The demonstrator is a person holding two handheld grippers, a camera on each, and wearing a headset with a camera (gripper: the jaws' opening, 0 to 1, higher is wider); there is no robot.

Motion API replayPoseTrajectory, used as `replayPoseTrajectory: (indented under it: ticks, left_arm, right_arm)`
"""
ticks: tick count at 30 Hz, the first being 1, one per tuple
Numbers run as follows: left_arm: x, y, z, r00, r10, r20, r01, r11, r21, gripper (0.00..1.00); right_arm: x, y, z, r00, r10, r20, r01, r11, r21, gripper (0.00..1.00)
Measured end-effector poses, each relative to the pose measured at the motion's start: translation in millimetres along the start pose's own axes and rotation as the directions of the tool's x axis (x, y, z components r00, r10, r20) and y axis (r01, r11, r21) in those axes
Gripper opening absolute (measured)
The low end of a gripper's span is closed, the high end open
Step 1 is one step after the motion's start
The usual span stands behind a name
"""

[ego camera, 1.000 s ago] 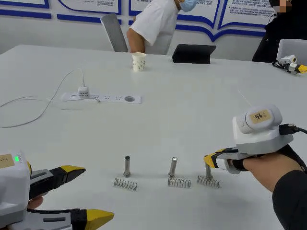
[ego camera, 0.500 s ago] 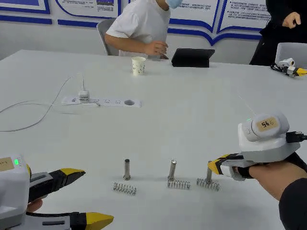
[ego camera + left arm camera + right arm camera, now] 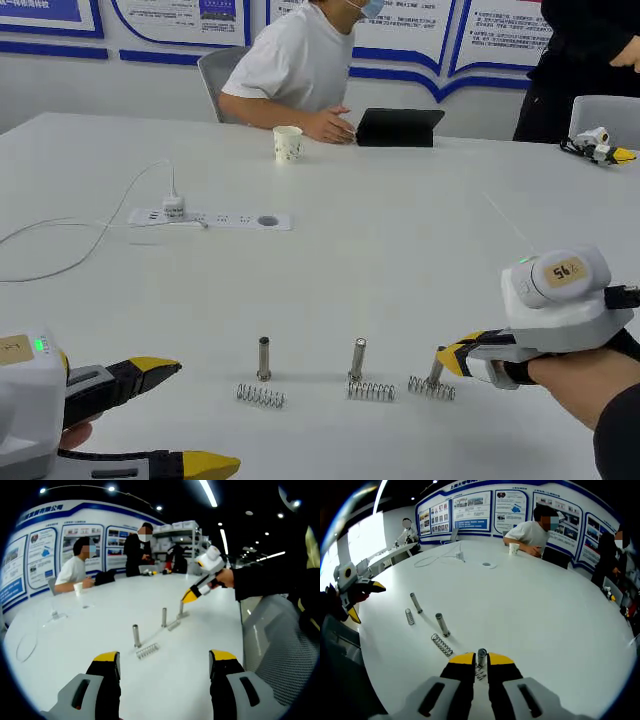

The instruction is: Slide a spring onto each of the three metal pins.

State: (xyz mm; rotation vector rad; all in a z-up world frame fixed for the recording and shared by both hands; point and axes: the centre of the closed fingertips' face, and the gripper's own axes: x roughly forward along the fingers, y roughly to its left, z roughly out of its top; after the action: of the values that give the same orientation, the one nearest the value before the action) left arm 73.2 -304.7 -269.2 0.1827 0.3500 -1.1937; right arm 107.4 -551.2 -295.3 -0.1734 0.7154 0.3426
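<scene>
Progress: zero of three done, no spring on any pin.
- left pin [image 3: 264,357], middle pin [image 3: 357,358], right pin [image 3: 436,371] upright in row on table [image 3: 400,250].
- left spring [image 3: 260,396], middle spring [image 3: 371,391], right spring [image 3: 431,388] flat on table, one just before each pin.
- right tongs [image 3: 481,659]: narrow, pinching right pin near top.
- left tongs [image 3: 165,656]: wide, empty, apart from left pin.

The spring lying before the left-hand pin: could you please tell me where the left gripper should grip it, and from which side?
Probably grip the spring near one end, across its coils, with the left gripper coming from above. It lies flat on the table, so its sides are exposed, and the other end is left free for the pin.
</scene>
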Motion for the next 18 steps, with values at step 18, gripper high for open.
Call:
replayPoseTrajectory:
  ticks: [18]
  left_arm:
    - [4.6,-4.9,1.8,0.9998,-0.019,-0.004,0.019,1.000,0.011,0.73]
  right_arm:
    - [-1.5,-0.4,-24.3,0.9947,0.095,-0.040,-0.098,0.991,-0.090,0.17]
